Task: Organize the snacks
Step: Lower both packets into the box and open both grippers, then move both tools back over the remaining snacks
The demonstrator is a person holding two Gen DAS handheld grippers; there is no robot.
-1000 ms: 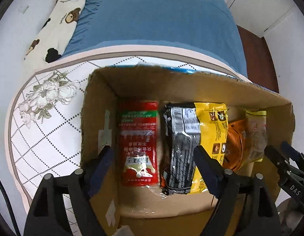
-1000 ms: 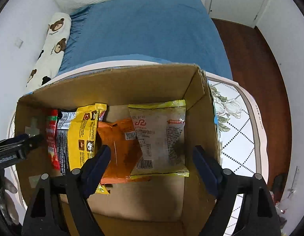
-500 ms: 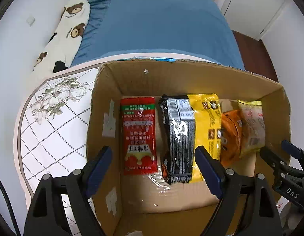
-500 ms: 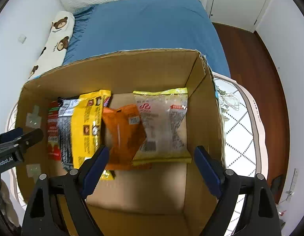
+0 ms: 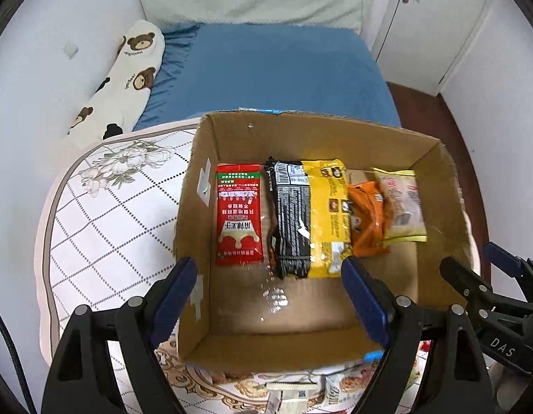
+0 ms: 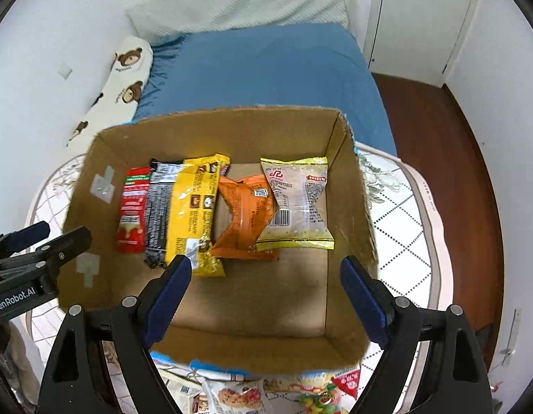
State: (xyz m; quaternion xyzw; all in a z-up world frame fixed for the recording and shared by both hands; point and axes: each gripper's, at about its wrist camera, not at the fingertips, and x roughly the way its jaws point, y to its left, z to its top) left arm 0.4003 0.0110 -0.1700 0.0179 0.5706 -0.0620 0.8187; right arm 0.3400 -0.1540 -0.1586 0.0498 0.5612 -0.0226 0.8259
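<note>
Bedroom setting, blue bed (image 5: 280, 69) behind, and a cardboard box (image 5: 232, 145) sits on a quilted mat (image 5: 104, 220). Five packets lie side by side on its floor: red (image 5: 239, 217), black (image 5: 290, 220), yellow (image 5: 330, 214), orange (image 5: 368, 220) and pale (image 5: 401, 207), some overlapping. Left gripper (image 5: 270, 296) hangs over the box, jaws apart, nothing between them. Right gripper (image 6: 264, 296) likewise, spread and empty. More snacks (image 6: 266, 393) wait loose beside the box's near wall. Those look light, crinkly, slippery and probably crushable, so pinch a sealed edge, I'd say, not the puffed middle.
</note>
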